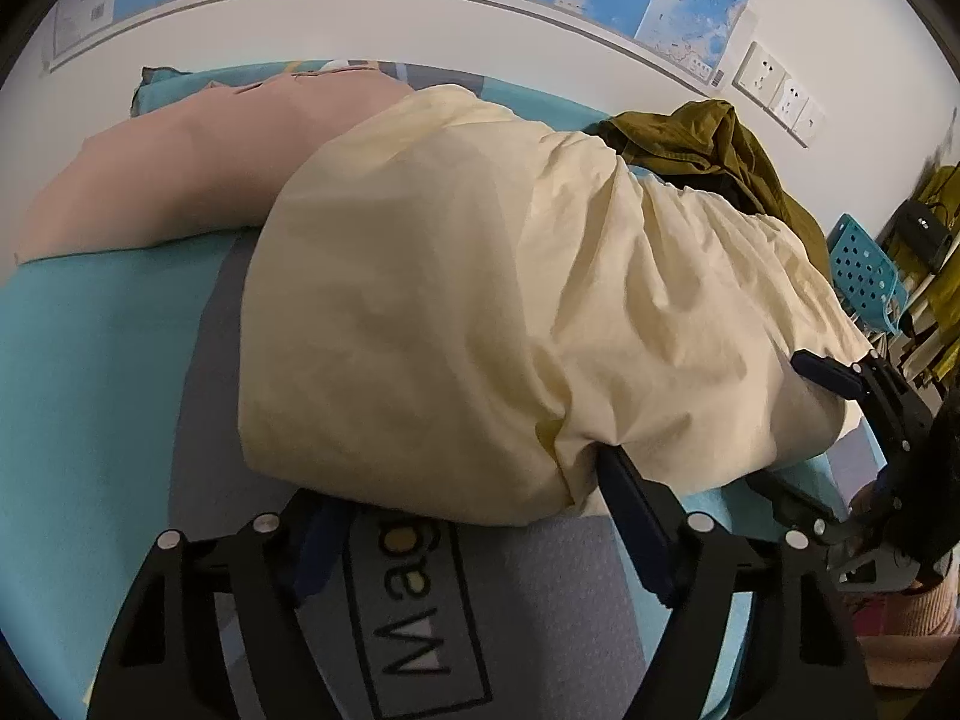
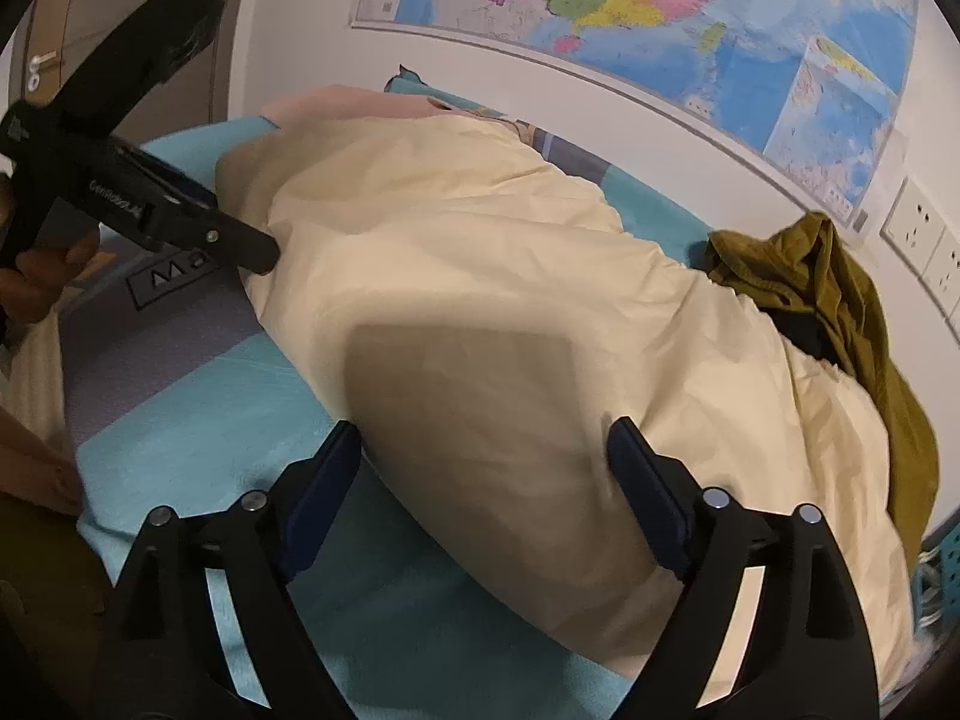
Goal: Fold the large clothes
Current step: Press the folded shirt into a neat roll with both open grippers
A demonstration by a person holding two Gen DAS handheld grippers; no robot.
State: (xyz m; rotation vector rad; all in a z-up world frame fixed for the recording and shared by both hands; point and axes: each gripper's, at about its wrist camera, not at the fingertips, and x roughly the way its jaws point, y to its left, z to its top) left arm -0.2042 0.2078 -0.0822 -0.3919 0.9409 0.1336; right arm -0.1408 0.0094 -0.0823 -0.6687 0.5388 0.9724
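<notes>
Both grippers open at cream garment (image 1: 456,300); blue perforated basket (image 1: 864,273) contents unclear.

Both grippers (image 1: 474,492) (image 2: 486,462) spread wide

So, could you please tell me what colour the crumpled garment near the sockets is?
Olive green garment; right wrist view.

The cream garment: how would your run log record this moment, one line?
cream garment on bed | left gripper open at edge | right gripper open at edge | unfolded
</notes>
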